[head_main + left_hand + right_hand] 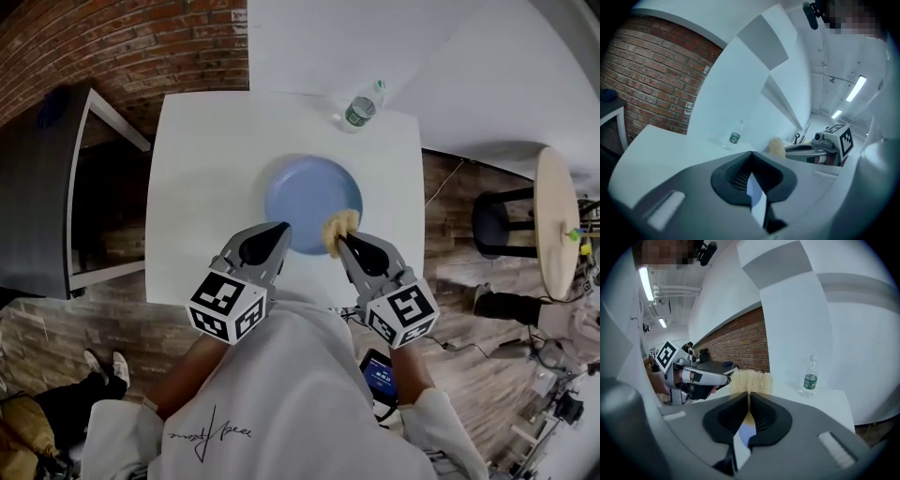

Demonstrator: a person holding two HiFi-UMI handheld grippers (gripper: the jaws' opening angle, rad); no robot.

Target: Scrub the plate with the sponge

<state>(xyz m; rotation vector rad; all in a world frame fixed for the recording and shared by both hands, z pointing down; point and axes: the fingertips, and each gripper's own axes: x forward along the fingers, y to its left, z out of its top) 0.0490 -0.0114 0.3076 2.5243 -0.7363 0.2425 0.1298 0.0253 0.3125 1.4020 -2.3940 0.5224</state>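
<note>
A round blue plate lies flat on the white table. My right gripper is shut on a yellow sponge, which hangs over the plate's near right rim. In the right gripper view the sponge sticks out past the closed jaws of the right gripper. My left gripper is over the plate's near left rim. In its own view the left gripper has its jaws together, and I see nothing gripped between them. Both grippers are held above the table, close side by side.
A clear water bottle stands at the table's far edge, beyond the plate. A dark cabinet sits left of the table. On the right are a black stool and a round wooden top. A brick wall is at the back left.
</note>
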